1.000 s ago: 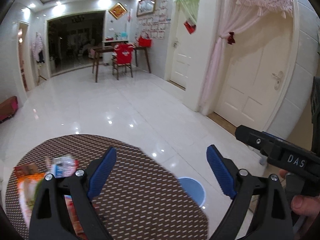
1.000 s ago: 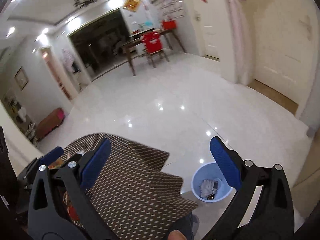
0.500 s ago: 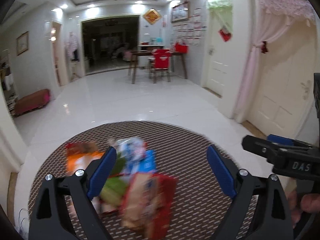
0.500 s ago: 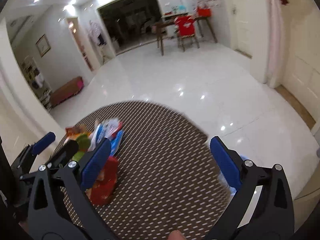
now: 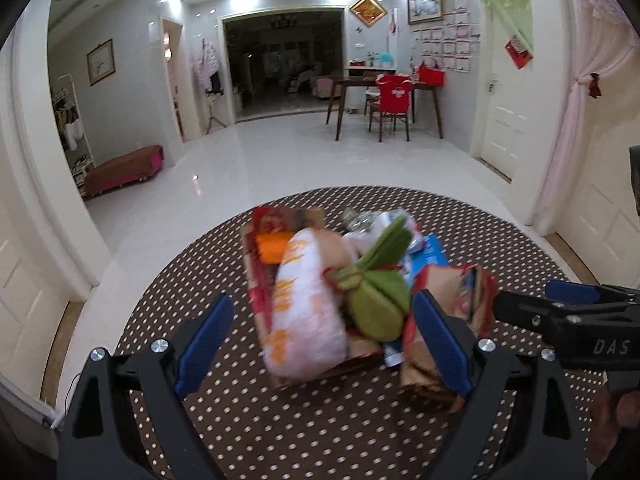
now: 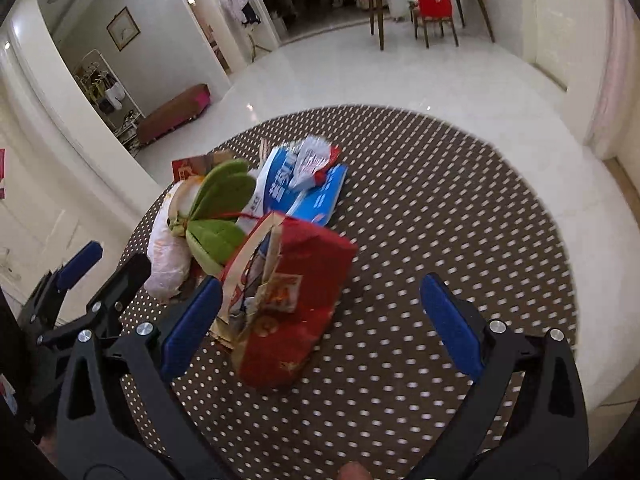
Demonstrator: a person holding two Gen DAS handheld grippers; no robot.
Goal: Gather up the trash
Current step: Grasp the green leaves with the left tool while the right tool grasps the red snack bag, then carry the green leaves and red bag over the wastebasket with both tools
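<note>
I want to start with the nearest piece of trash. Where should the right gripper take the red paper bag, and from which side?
Judging by its pose, grip the red paper bag at its open upper edge, beside the handles. It lies tilted on the dotted table, mouth toward the pile. The right gripper is open; I would come from the near side, one finger inside the mouth, one outside.

Round table (image 6: 460,208), covered in a dark brown cloth with a regular pattern of pale dots; standing on a glossy white tiled floor (image 5: 280,152). Contents, all heaped together toward the left edge: one red paper bag (image 6: 296,304) lying on its side, nearest the near edge; one blue-and-white packet (image 6: 304,196) behind it; one white wrapper with orange print (image 5: 308,304); one green folded item (image 6: 220,216), possibly felt; one crumpled silvery wrapper (image 6: 312,156). Right half of the table bare.
</note>
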